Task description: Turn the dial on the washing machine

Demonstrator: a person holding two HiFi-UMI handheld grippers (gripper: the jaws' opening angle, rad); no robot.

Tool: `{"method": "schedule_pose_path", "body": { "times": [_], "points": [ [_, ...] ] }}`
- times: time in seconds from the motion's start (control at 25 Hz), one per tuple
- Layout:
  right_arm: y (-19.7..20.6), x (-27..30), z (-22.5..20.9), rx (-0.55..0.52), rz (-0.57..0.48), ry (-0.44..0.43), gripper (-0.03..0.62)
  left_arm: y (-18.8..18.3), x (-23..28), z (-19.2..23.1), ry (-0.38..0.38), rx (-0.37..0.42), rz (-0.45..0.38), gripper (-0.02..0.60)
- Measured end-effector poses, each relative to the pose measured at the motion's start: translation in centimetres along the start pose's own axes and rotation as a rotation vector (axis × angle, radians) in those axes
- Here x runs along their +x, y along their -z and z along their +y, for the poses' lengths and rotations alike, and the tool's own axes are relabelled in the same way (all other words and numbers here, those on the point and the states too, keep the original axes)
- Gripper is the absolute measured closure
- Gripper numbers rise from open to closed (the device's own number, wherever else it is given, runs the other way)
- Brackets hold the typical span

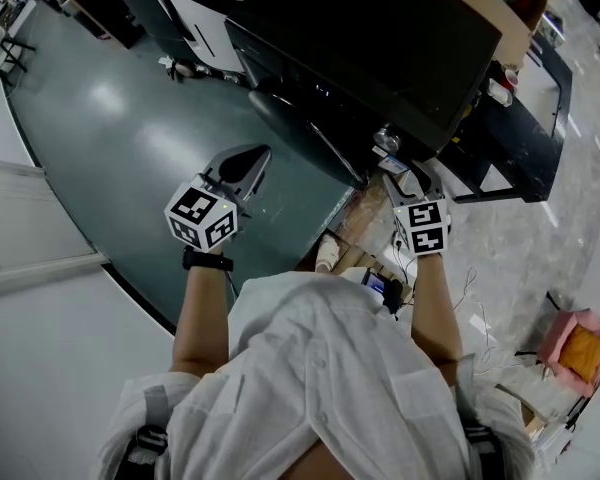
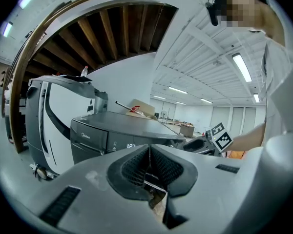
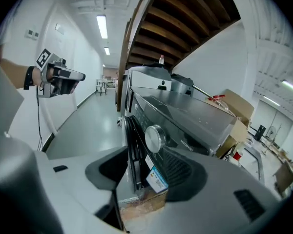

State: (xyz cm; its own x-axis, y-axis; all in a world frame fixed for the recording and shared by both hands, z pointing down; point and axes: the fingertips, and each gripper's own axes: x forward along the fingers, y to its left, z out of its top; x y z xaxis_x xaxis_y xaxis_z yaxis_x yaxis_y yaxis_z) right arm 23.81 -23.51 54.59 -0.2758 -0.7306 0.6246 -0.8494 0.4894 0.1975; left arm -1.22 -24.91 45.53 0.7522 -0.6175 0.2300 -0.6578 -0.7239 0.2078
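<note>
1. Saw open floor (image 1: 120, 138) left of the washer (image 1: 380, 38), around the left gripper (image 1: 246, 165).
2. Found the dial (image 3: 155, 138) unblocked, just beyond the right gripper (image 3: 141, 179), jaws apart.
3. Met the door edge (image 3: 132, 150) between those jaws.

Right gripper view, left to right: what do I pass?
left claw → dial → cardboard box

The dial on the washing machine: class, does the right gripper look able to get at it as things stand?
Probably yes. The right gripper has its jaws apart, and the dial sits just ahead of the gap, with nothing visible in between.
</note>
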Motion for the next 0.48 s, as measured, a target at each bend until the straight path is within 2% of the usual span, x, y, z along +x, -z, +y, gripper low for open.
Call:
{"method": "schedule_pose_path", "body": {
  "times": [0.12, 0.28, 0.36, 0.44, 0.48],
  "points": [
    [-2.0, 0.2, -0.3, -0.014, -0.037, -0.005, 0.367, -0.3, -0.7, 0.0, -0.002, 0.006, -0.01, 0.565],
    [-6.1, -2.1, -0.5, 0.086, -0.205, 0.033, 0.405, -1.0, -2.5, 0.6, -0.027, 0.015, -0.035, 0.565],
    [-6.7, -3.8, -0.6, 0.1, -0.267, 0.082, 0.469, -1.3, -3.4, 0.9, -0.04, 0.018, -0.051, 0.565],
    [-6.3, -5.5, -0.4, 0.113, -0.291, 0.114, 0.576, -1.5, -4.4, 1.1, -0.051, 0.023, -0.062, 0.565],
    [-5.9, -6.4, -0.3, 0.128, -0.294, 0.123, 0.592, -1.5, -5.0, 1.1, -0.054, 0.025, -0.065, 0.565]
  ]
}}
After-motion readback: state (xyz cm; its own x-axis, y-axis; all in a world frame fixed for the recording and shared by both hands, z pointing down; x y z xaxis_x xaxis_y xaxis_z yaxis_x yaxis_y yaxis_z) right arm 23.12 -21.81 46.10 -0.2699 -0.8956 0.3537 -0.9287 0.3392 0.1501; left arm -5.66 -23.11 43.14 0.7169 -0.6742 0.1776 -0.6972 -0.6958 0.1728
